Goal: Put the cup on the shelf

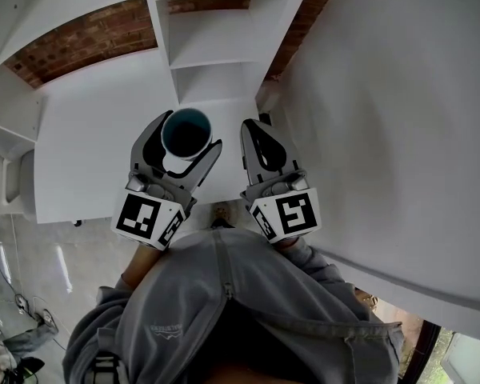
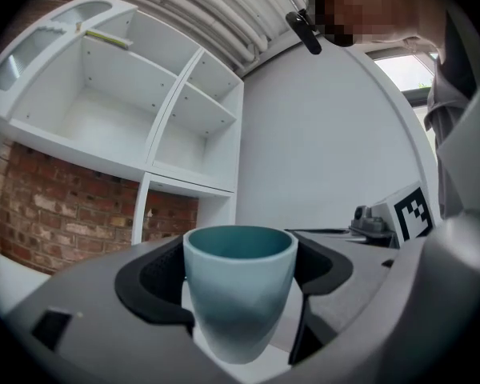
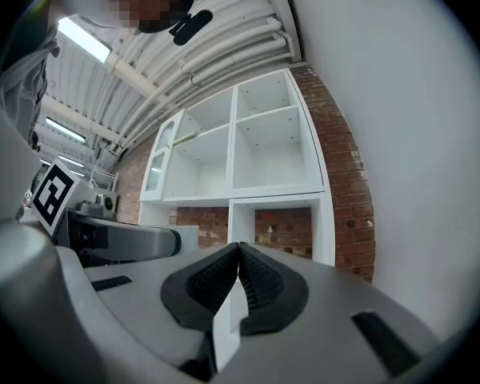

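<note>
While the cup (image 2: 238, 290) is clamped upright in the left claw (image 1: 188, 134), well short of the far shelf (image 1: 212, 54), it could be knocked loose if its rim were caught on a shelf edge or the grip slackened; at right, the right claw (image 3: 238, 250) is closed on nothing.

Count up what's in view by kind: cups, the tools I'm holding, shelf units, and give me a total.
Teal cup: 1
Handheld tools: 2 (left tool closed on the cup, right tool shut and empty)
White shelf unit: 1
Total: 4
</note>
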A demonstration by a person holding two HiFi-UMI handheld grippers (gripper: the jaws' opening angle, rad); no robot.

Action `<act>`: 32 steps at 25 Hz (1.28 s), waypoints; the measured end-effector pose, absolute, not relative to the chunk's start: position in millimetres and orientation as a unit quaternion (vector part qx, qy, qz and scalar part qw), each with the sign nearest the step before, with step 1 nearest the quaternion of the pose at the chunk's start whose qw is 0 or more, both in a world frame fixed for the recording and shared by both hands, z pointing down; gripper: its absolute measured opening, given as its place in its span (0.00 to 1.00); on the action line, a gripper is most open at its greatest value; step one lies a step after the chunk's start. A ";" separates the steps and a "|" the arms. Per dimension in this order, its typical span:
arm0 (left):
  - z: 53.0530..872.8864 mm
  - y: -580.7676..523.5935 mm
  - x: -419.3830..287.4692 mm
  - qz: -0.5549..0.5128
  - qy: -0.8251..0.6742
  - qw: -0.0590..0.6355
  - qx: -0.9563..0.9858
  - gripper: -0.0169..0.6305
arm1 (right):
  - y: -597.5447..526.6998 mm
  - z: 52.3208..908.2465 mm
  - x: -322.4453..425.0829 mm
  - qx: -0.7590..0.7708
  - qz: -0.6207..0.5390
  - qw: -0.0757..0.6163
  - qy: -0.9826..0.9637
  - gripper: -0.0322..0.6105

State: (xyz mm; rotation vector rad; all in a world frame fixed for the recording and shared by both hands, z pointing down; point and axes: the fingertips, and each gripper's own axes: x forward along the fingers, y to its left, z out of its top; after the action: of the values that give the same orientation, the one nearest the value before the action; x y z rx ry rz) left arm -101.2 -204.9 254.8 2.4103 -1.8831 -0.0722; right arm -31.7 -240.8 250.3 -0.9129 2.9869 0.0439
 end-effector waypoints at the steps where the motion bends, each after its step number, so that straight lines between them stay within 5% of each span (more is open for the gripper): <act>1: 255.7 -210.9 -100.6 -0.024 -0.619 0.040 0.784 0.63 | -247.5 252.2 -31.4 -0.287 0.013 0.009 0.958 0.09; 32: 335.2 -311.9 -153.6 -0.012 -0.652 0.042 0.757 0.63 | -329.5 316.8 -89.2 -0.259 0.008 0.010 0.966 0.09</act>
State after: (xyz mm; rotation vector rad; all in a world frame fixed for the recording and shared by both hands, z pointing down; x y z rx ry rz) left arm -153.6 -311.9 335.2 2.3172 -1.9943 -0.0382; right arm -89.2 -329.5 316.8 -0.8095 3.0154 0.0249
